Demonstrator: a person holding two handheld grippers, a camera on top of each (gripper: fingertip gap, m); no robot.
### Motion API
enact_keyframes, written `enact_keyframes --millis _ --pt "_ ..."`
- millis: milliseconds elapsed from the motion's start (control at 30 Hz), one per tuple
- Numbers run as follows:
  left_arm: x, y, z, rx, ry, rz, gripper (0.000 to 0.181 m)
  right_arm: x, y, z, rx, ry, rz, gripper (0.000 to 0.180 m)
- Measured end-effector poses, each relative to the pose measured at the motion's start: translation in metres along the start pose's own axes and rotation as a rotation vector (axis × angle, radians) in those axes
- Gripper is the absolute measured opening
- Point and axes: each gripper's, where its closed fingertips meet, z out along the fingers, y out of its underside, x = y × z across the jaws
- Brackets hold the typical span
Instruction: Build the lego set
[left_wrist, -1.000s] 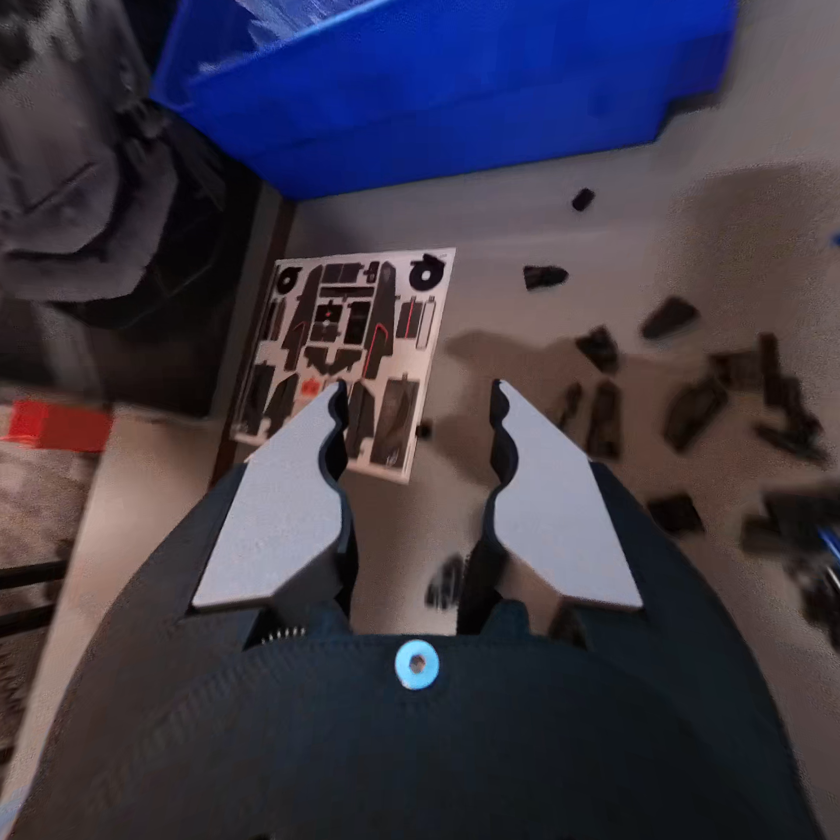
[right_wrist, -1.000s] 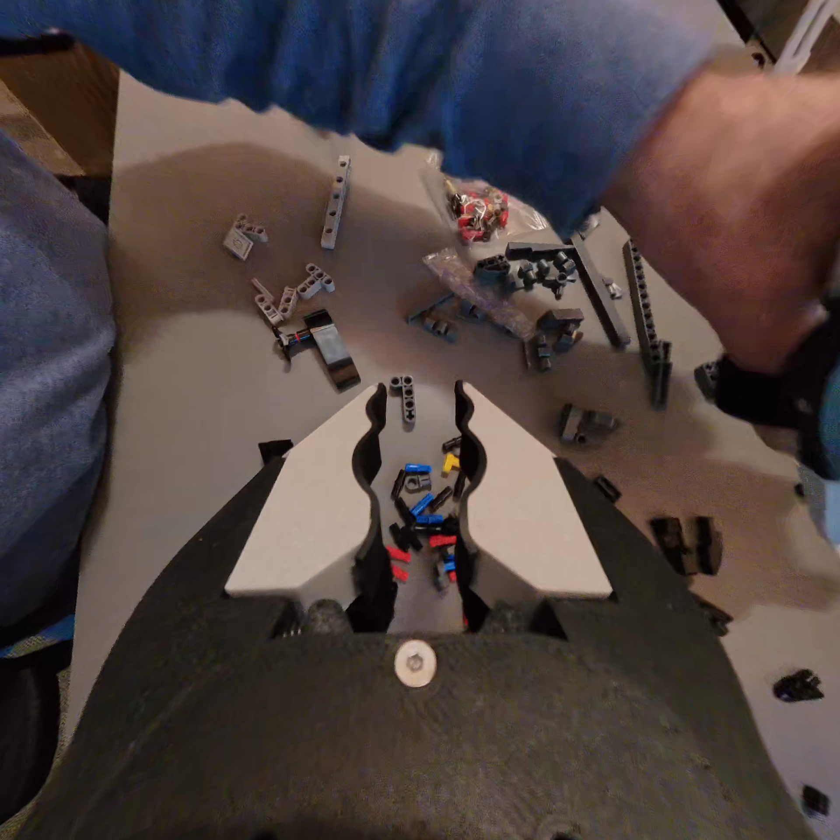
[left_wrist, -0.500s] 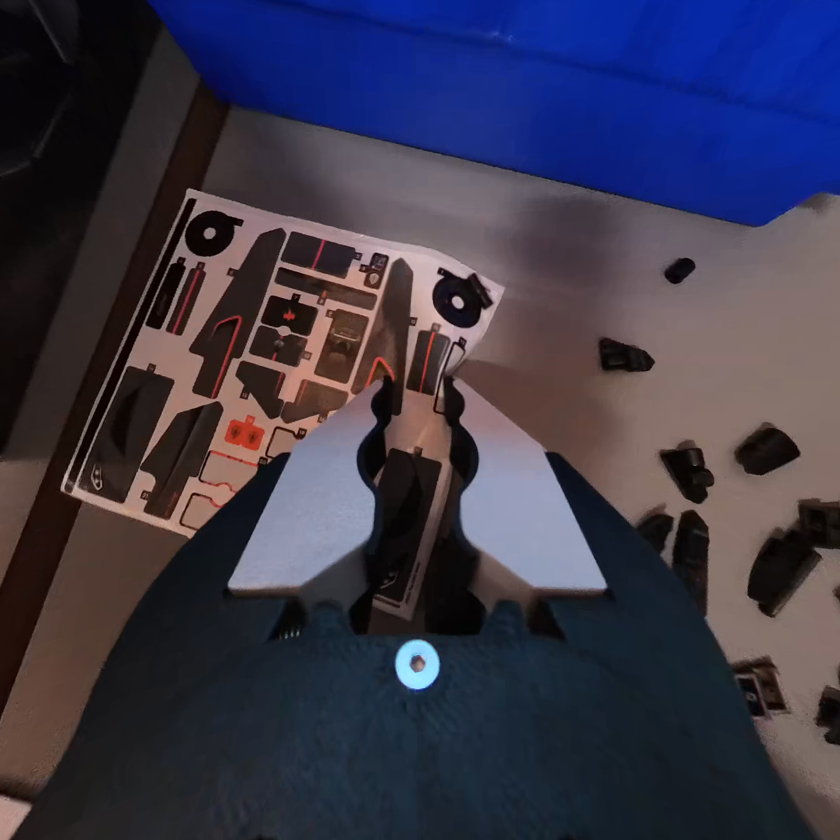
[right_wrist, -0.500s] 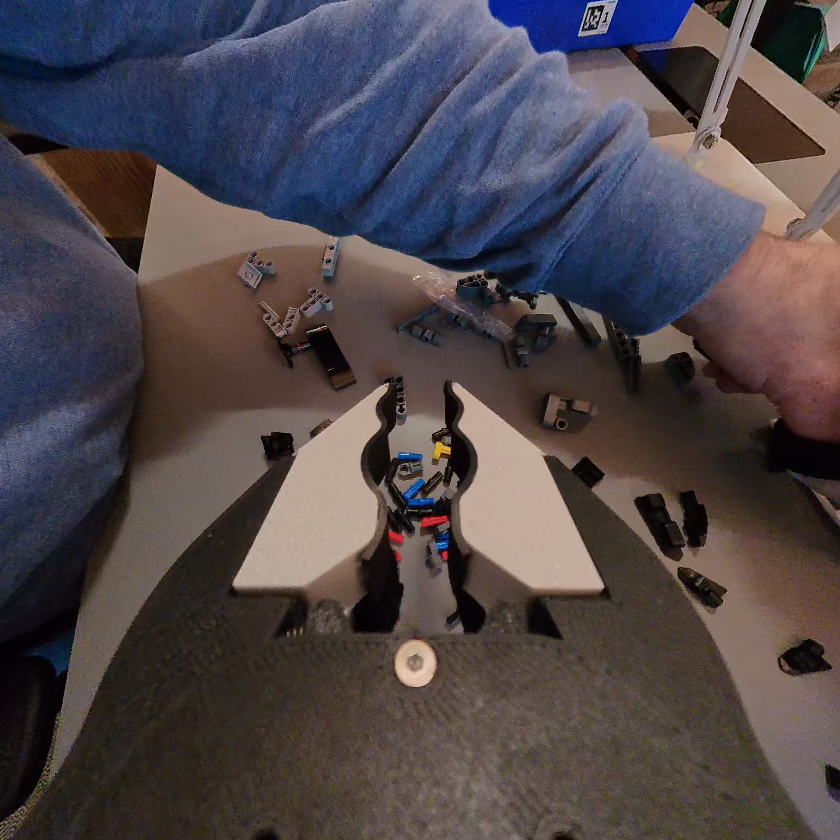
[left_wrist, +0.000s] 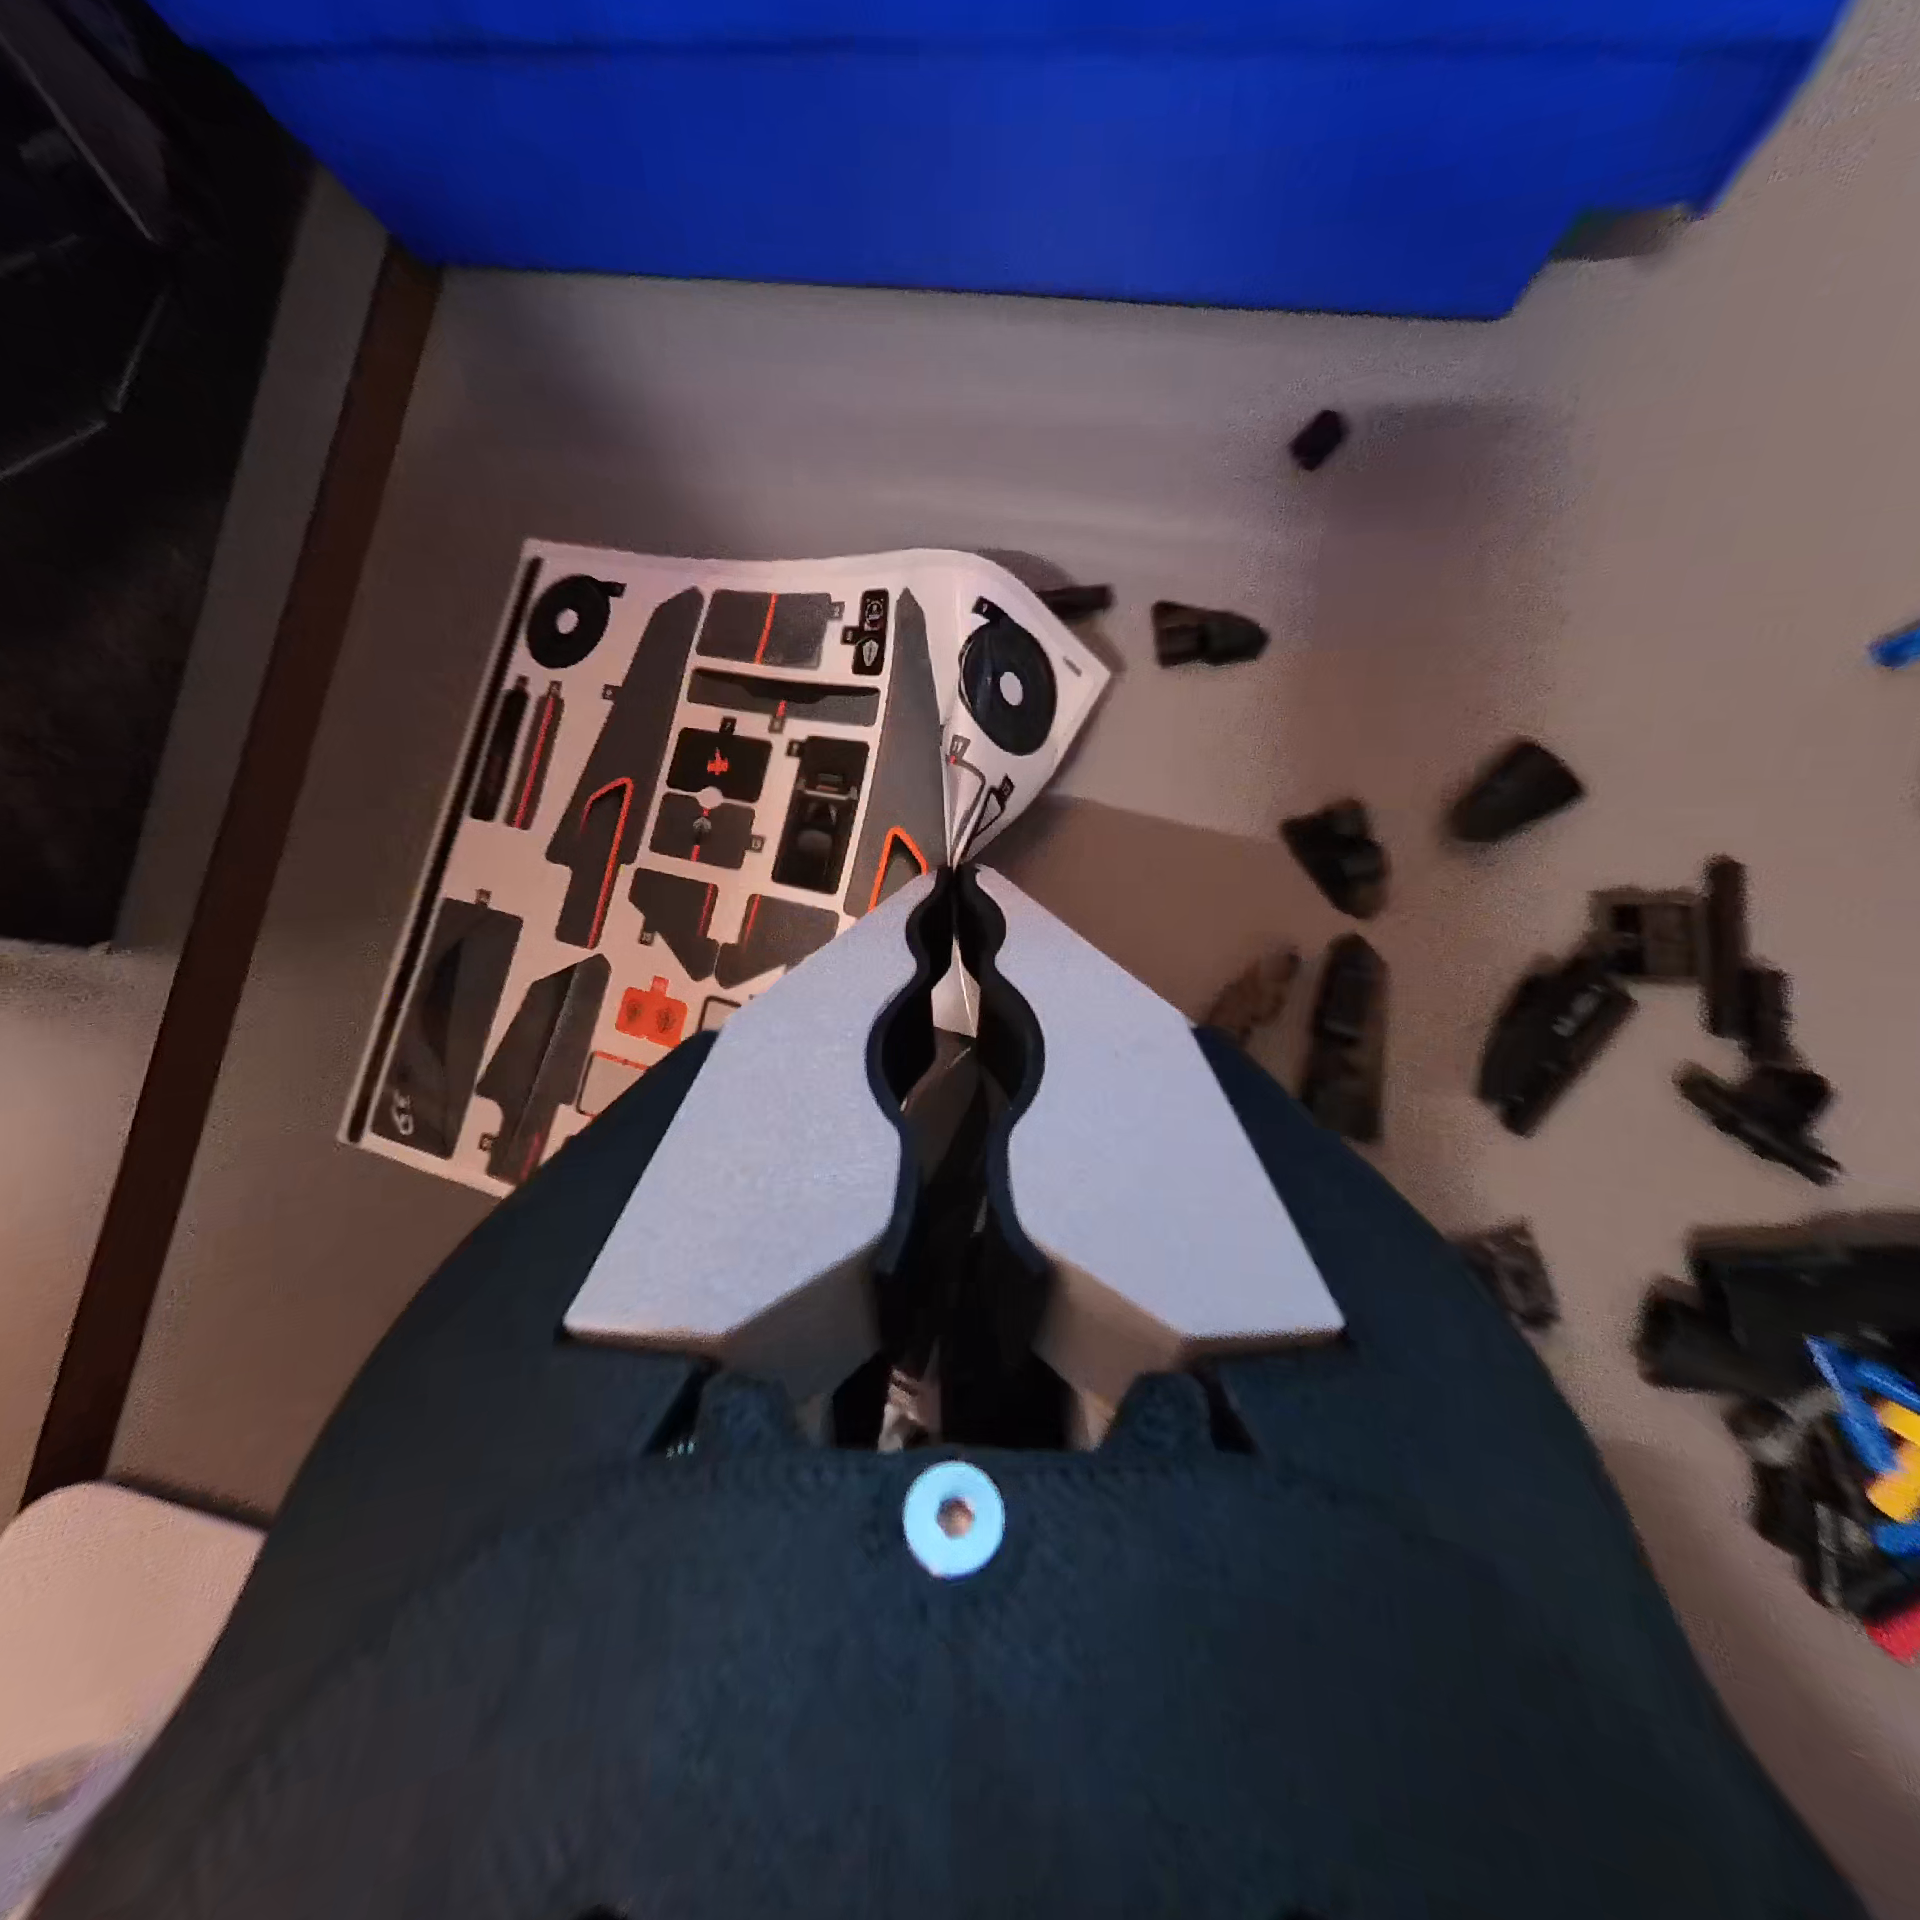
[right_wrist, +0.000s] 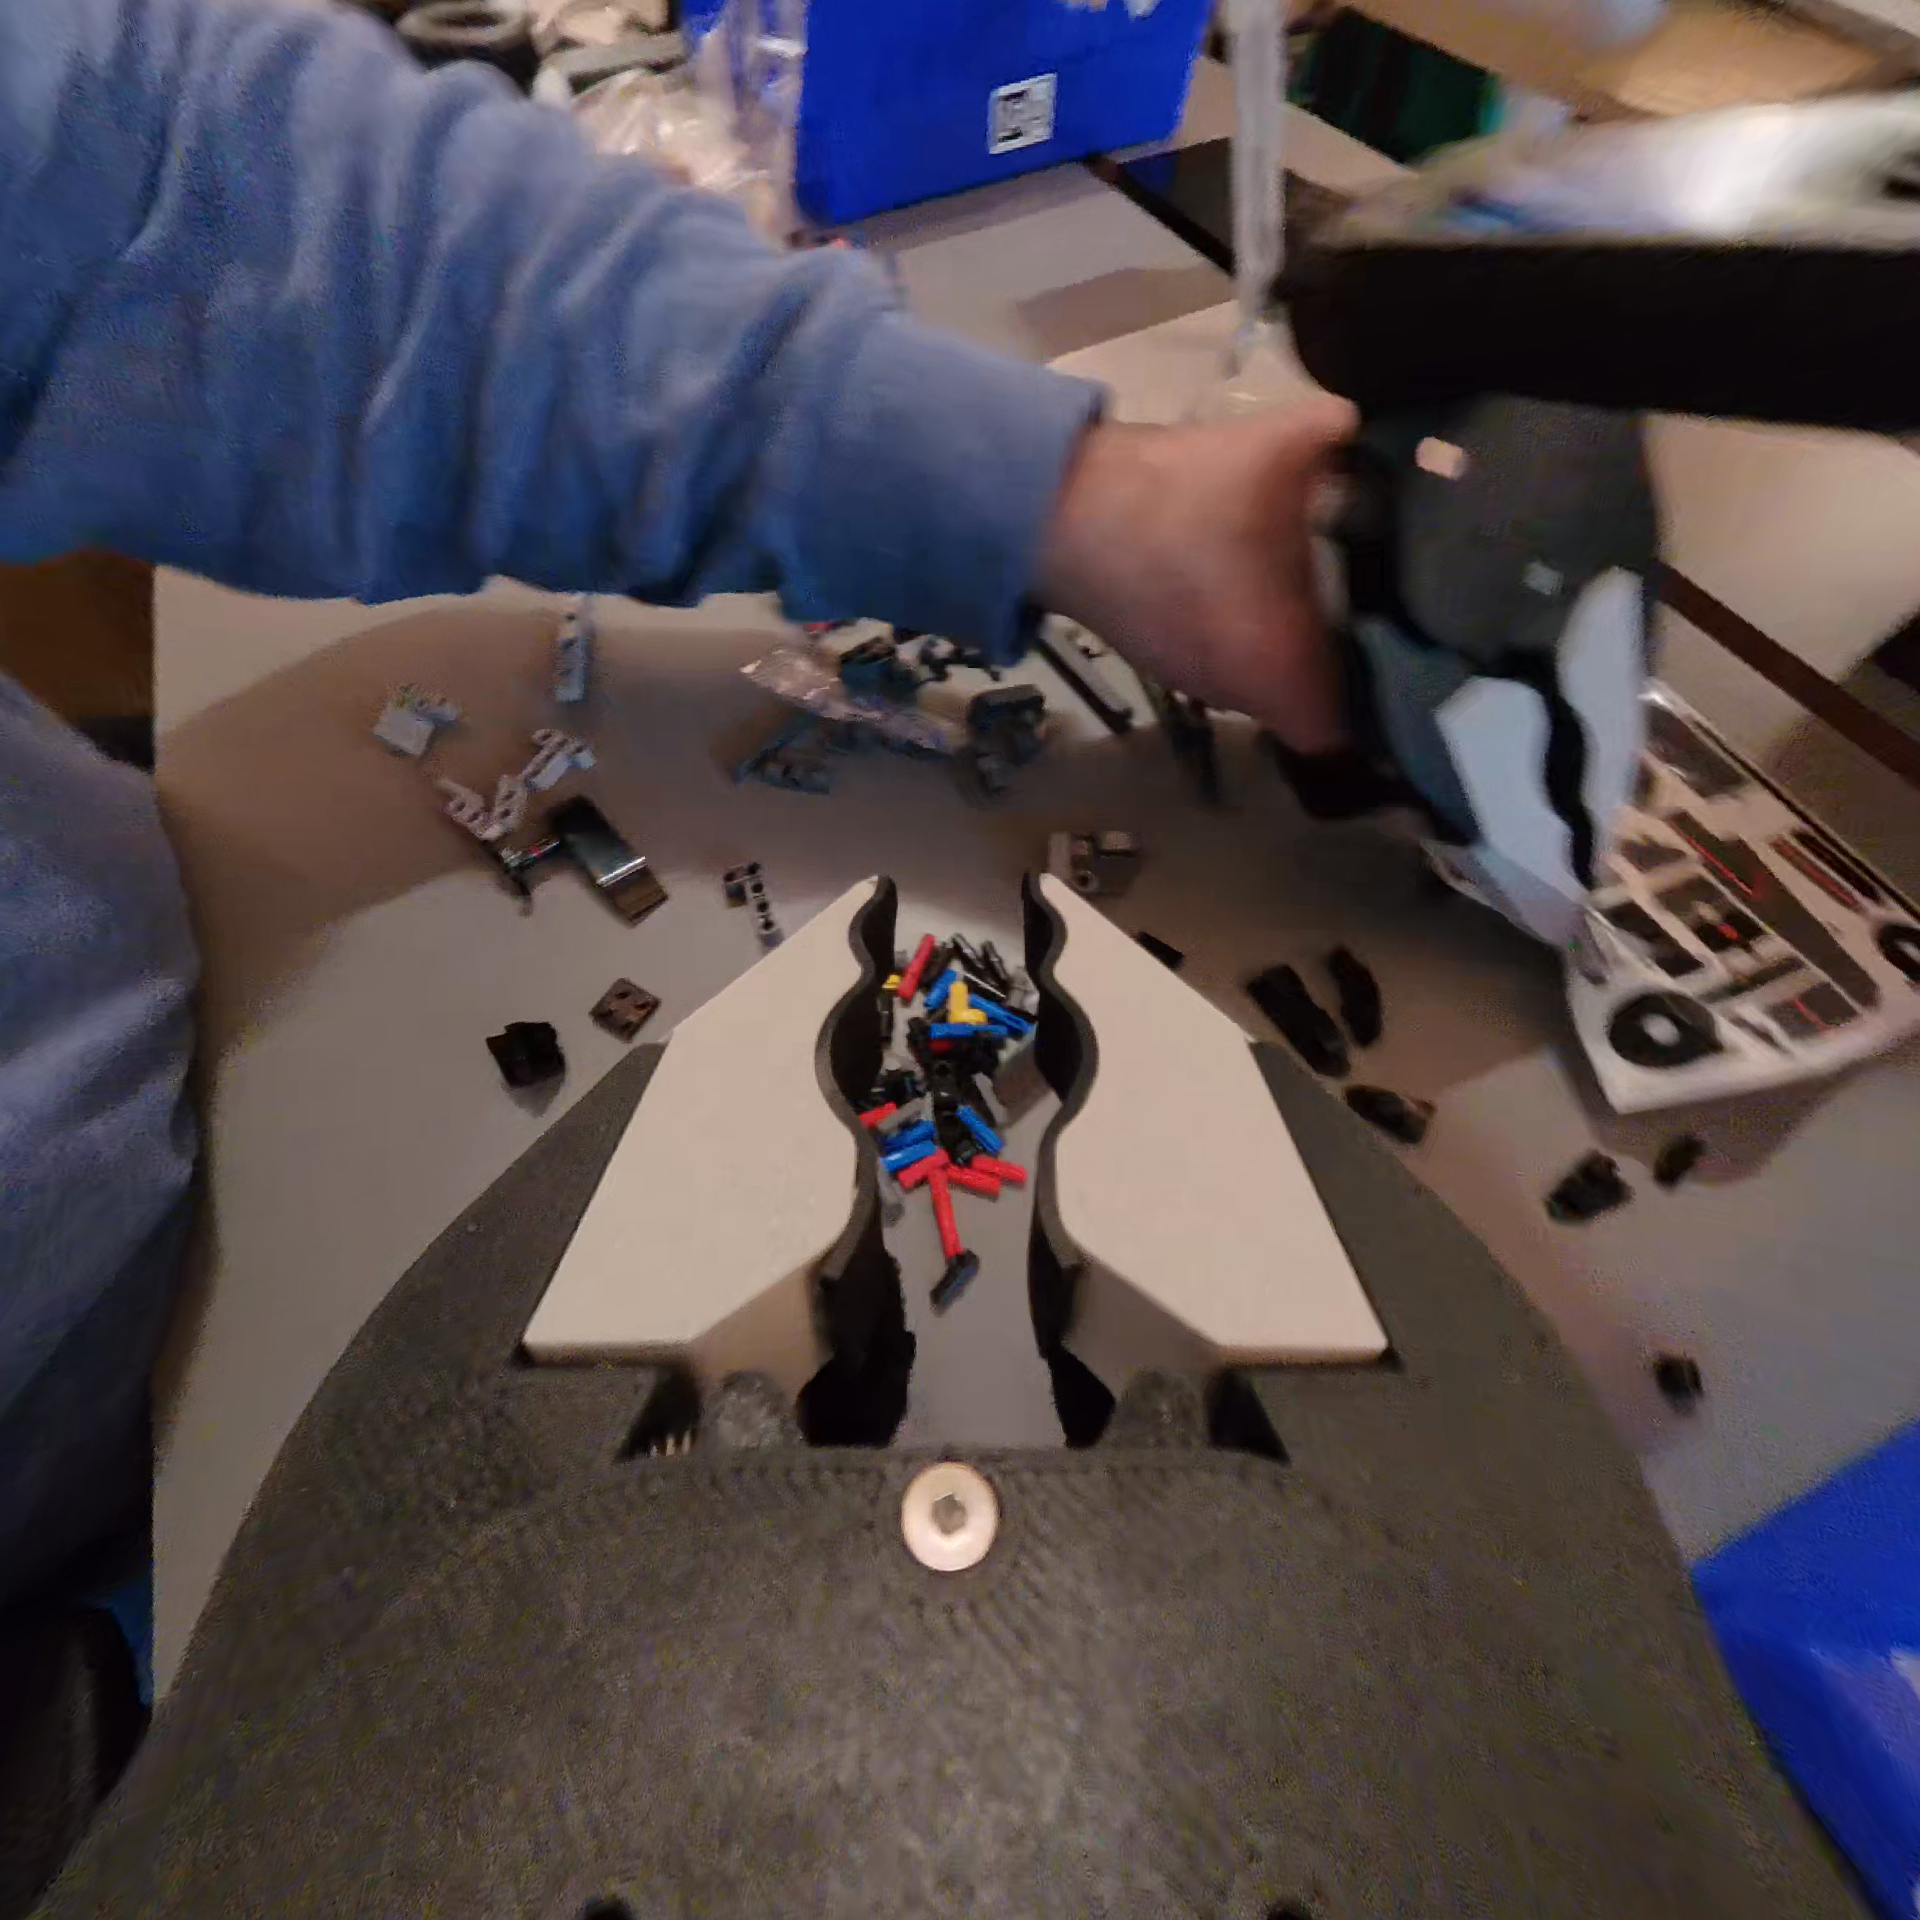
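The left gripper is pinching the right edge of the sticker sheet, its fingers closed together on the paper, which is buckling upward at the grip. The sheet is lying near the worktop's left edge, just in front of the blue bin. Black lego parts are lying scattered to the sheet's right. The right gripper is hovering empty, fingers partly apart, over a pile of small red, blue and black pins at the worktop's near middle. The step in hand is probably relocating the sheet. The next move calls for a gentle lift, since the thin paper could crease or tear.
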Motion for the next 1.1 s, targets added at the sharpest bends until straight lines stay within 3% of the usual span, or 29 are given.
enact_keyframes --millis 267,333,467,600,667,700,867,1100 --pt "0.040 -0.005 -0.084 0.180 -0.175 0.147 0.000 0.059 0.002 -0.032 0.207 0.194 0.355 0.039" --pt "0.056 -0.009 -0.111 0.219 -0.248 0.237 0.000 0.064 -0.002 -0.033 0.283 0.166 0.449 0.044" --pt "0.091 -0.012 -0.150 0.231 -0.367 0.421 0.000 0.055 -0.029 -0.030 0.472 -0.058 0.613 0.049" --pt "0.121 -0.010 -0.168 0.235 -0.430 0.549 0.000 0.036 -0.052 -0.020 0.501 -0.185 0.610 0.040" --pt "0.128 -0.009 -0.173 0.242 -0.452 0.573 0.000 0.028 -0.058 -0.015 0.490 -0.207 0.581 0.017" --pt "0.131 -0.008 -0.175 0.250 -0.451 0.574 0.000 0.026 -0.061 -0.014 0.495 -0.209 0.571 0.000" --pt "0.131 -0.015 -0.217 0.366 -0.496 0.520 0.027 0.023 -0.073 -0.023 0.552 -0.223 0.555 0.000" --pt "0.081 -0.015 -0.280 0.581 -0.414 0.111 0.062 0.011 -0.082 -0.030 0.566 -0.302 0.536 0.000"
